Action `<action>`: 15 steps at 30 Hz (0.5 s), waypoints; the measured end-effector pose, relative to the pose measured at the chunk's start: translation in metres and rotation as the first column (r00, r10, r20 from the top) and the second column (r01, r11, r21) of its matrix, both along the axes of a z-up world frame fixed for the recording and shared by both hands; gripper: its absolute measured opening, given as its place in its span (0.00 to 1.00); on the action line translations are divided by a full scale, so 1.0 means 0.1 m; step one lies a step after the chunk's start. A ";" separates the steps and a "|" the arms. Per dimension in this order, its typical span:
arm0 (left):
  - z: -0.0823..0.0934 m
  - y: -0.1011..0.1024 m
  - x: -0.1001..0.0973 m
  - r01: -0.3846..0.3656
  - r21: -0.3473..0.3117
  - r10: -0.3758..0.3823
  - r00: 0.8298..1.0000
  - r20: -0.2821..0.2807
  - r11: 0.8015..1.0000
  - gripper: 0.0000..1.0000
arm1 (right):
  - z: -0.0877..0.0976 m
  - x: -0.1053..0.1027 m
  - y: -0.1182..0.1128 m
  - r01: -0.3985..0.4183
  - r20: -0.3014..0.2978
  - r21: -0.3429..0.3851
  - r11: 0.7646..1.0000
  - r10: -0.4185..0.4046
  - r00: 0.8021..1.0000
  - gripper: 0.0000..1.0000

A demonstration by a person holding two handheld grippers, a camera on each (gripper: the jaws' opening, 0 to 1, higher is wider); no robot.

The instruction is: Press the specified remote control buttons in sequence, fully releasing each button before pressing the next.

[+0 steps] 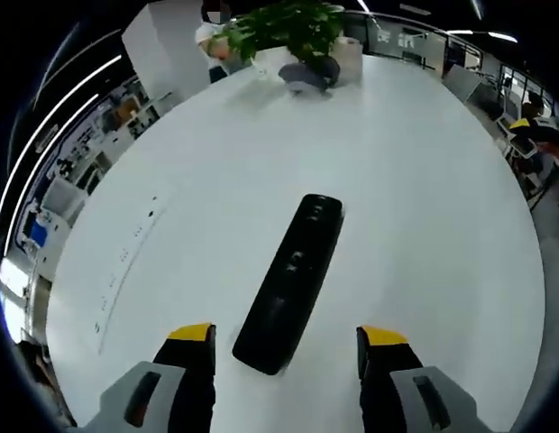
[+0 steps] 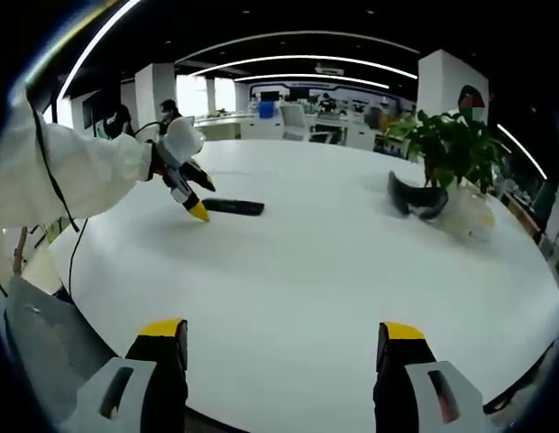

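A long black remote control [image 1: 288, 281] lies flat on the round white table [image 1: 424, 180], its near end between the yellow tips of my left gripper [image 1: 287, 341], which stands open just above it without touching. From the right gripper view the same remote [image 2: 233, 207] lies far off at the left, with the left gripper [image 2: 195, 200] held over its near end by a white-sleeved arm [image 2: 72, 171]. My right gripper [image 2: 285, 343] is open over bare table, nothing between its fingers.
A potted green plant [image 1: 288, 27] and a dark curved object [image 1: 311, 74] sit at the table's far side; these show as the plant [image 2: 453, 144] and the dark object [image 2: 415, 198] in the right gripper view. Office desks and chairs ring the table.
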State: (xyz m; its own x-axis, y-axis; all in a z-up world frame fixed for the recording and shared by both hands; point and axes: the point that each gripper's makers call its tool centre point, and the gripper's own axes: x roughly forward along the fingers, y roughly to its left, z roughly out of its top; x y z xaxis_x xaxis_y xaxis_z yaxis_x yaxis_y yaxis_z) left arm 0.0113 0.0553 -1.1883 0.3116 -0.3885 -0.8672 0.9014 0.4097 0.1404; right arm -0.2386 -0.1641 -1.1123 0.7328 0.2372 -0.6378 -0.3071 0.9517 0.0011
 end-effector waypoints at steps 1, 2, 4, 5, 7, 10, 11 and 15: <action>-0.01 0.00 0.01 0.005 0.005 -0.005 1.000 -0.001 1.000 0.64 | 0.00 0.00 0.00 0.000 -0.001 -0.001 1.000 0.000 1.000 0.86; -0.02 -0.01 0.00 0.019 0.004 -0.019 1.000 -0.009 1.000 0.63 | 0.00 0.00 0.00 -0.001 0.000 0.000 1.000 0.001 1.000 0.86; -0.02 -0.01 0.00 0.028 0.010 -0.028 1.000 -0.014 1.000 0.64 | 0.00 0.00 0.01 -0.005 -0.001 -0.002 1.000 0.005 1.000 0.86; -0.02 -0.01 0.01 0.040 0.012 -0.040 0.999 -0.019 0.999 0.64 | -0.01 -0.01 0.01 -0.007 -0.003 -0.003 1.000 0.007 1.000 0.86; -0.04 -0.02 0.00 0.053 0.016 -0.052 0.997 -0.057 0.998 0.63 | -0.01 -0.01 0.02 -0.010 -0.006 -0.007 1.000 0.010 1.000 0.86; -0.06 -0.05 -0.02 0.099 0.016 -0.097 0.991 -0.089 0.995 0.61 | -0.02 -0.01 0.02 -0.011 -0.007 -0.008 1.000 0.011 1.000 0.86; -0.07 -0.05 -0.02 0.100 0.017 -0.097 0.990 -0.106 0.995 0.59 | -0.02 -0.01 0.02 -0.011 -0.008 -0.008 1.000 0.011 1.000 0.85; -0.08 -0.09 -0.08 0.144 0.018 -0.140 0.980 -0.144 0.989 0.54 | -0.01 0.00 0.01 -0.006 -0.004 -0.007 1.000 0.006 1.000 0.85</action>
State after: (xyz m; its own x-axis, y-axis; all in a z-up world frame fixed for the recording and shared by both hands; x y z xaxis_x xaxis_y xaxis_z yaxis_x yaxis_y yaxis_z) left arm 0.0031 0.0460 -1.1959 0.1276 -0.3946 -0.9099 0.9617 0.2737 0.0162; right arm -0.2386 -0.1631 -1.1134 0.7287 0.2378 -0.6422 -0.3132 0.9497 -0.0039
